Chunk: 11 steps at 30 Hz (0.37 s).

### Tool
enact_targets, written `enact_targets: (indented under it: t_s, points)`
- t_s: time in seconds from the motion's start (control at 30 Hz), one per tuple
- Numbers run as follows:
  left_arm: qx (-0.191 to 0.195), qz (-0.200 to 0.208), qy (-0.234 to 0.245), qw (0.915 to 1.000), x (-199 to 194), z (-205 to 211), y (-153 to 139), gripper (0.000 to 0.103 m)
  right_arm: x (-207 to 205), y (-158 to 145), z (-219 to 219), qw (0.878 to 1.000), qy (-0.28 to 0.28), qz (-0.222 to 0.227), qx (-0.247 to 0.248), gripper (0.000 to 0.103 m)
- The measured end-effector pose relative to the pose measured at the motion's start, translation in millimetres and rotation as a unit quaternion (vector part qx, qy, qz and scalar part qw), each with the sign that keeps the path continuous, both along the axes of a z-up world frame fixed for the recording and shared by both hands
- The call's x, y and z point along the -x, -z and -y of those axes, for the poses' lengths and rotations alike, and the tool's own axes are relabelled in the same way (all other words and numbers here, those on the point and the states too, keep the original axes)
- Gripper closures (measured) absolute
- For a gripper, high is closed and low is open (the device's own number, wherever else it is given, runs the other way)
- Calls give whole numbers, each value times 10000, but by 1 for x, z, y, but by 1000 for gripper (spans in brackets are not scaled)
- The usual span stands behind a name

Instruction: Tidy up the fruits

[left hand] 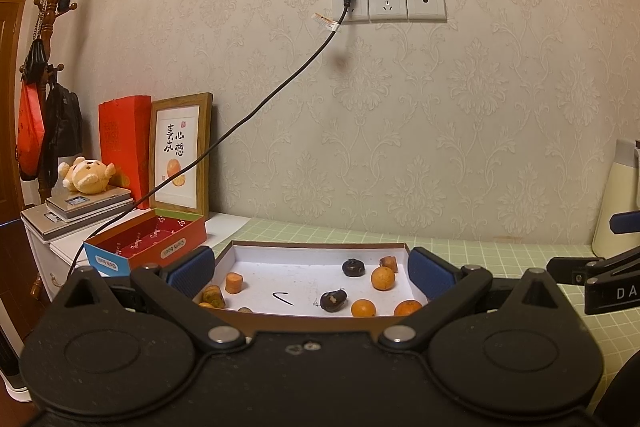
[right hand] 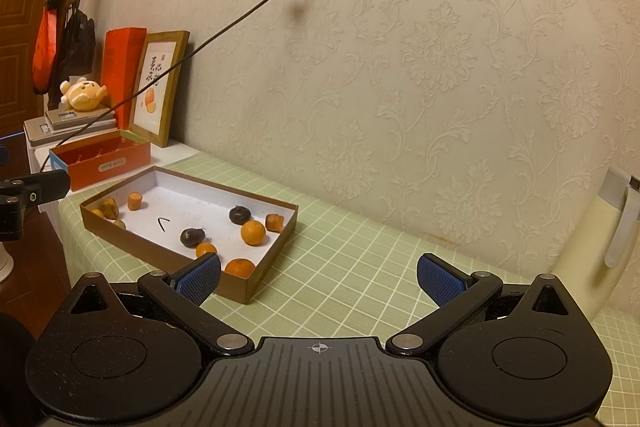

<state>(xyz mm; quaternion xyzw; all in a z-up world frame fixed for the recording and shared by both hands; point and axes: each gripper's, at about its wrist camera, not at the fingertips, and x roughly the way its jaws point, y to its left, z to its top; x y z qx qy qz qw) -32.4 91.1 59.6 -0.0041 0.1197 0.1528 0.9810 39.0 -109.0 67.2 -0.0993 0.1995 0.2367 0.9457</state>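
**Both grippers released; fruit lies loose in the shallow box**

Patterned wallpaper backs a green-checked tabletop [right hand: 340, 291], with a socket strip [left hand: 388, 4] on the wall and a black cable [left hand: 256, 111] running down from it to the left.

Left gripper [left hand: 311, 269]: fingers spread wide and released, grasping nothing. A shallow brown box [left hand: 320, 321] with a white floor lies directly ahead, its width sitting between the two blue pads. Inside it, near the right finger, are three oranges [left hand: 383, 278], two dark fruits [left hand: 333, 300] and an orange-brown piece [left hand: 389, 263] at the far right corner. Near the left finger are a carrot-like piece [left hand: 234, 283] and a mottled fruit [left hand: 214, 297]. A small black hook-shaped mark [left hand: 283, 297] shows on the floor, about midway between the fingers.

Right gripper [right hand: 319, 279]: fingers spread and released, empty, over bare tabletop. The box lies ahead and to the left; its near corner is just beside the left finger, with one orange [right hand: 240, 267] in that corner.

Beyond the box on the left stand a red open box [left hand: 148, 241], a framed picture [left hand: 181, 155] and a plush toy [left hand: 86, 175]. A cream container [right hand: 596, 247] stands at the far right.
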Motion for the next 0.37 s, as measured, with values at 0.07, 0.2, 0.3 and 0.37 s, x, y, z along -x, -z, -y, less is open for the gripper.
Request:
enact_targets:
  t_s: [0.07, 0.2, 0.3, 0.37]
  points:
    - [-1, 3, 6, 10000, 0, -1, 0, 6, 0, 0, 0, 10000, -6, 3, 2, 0]
    - [-18, 110, 32, 9999, 3, -2, 1, 10, 0, 1, 0, 10000, -12, 2, 14, 0]
    - [-65, 140, 50, 9999, 3, -2, 1, 9, -1, 1, 1, 10000, -26, -12, 13, 0]
    - [-67, 129, 35, 9999, 3, -3, 1, 9, -1, 1, 1, 10000, -27, -2, 17, 0]
